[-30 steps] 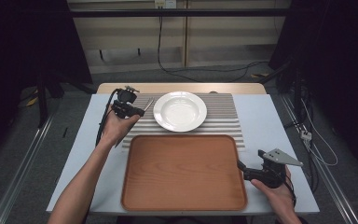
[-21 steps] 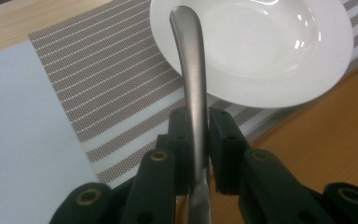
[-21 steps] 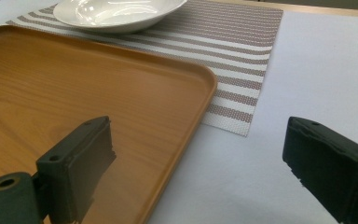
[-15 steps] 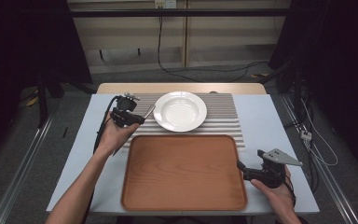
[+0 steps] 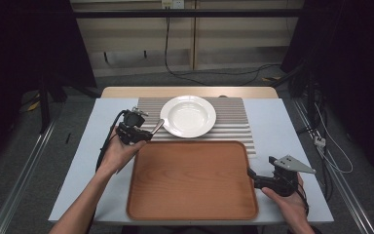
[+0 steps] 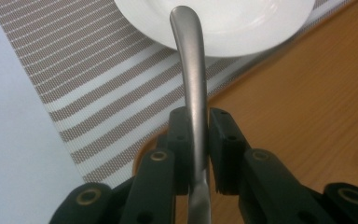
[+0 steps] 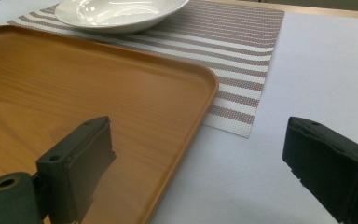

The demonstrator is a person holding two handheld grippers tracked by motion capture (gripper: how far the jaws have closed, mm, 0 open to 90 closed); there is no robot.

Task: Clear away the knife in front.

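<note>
The pale blue-grey worktop (image 5: 282, 126) carries everything here. Largest on it is the rectangular wooden tray with rounded corners (image 5: 192, 180), lying bare at the near side. Behind the tray, and partly tucked under its far edge, lies the brown-and-white striped placemat (image 5: 231, 124), and on the mat sits the round white shallow plate (image 5: 188, 115), nothing in it.

The left gripper (image 5: 143, 135) hangs over the tray's far left corner, clenched on a brushed-metal cutlery handle (image 6: 191, 70). In the left gripper view the handle runs straight out between the two jaws, its rounded end reaching over the near rim of the plate. Which utensil it is I cannot tell, since the working end is hidden behind the jaws. The handle's long axis points from the gripper towards the plate, up and to the right in the high view, so plate and mat lie directly ahead of it, and the left hand is much the nearer to them.

The right gripper (image 7: 200, 154) has its jaws spread wide and grasps nothing. It sits low by the tray's right edge, one jaw over the wood and the other over bare worktop, well apart from the plate.
</note>
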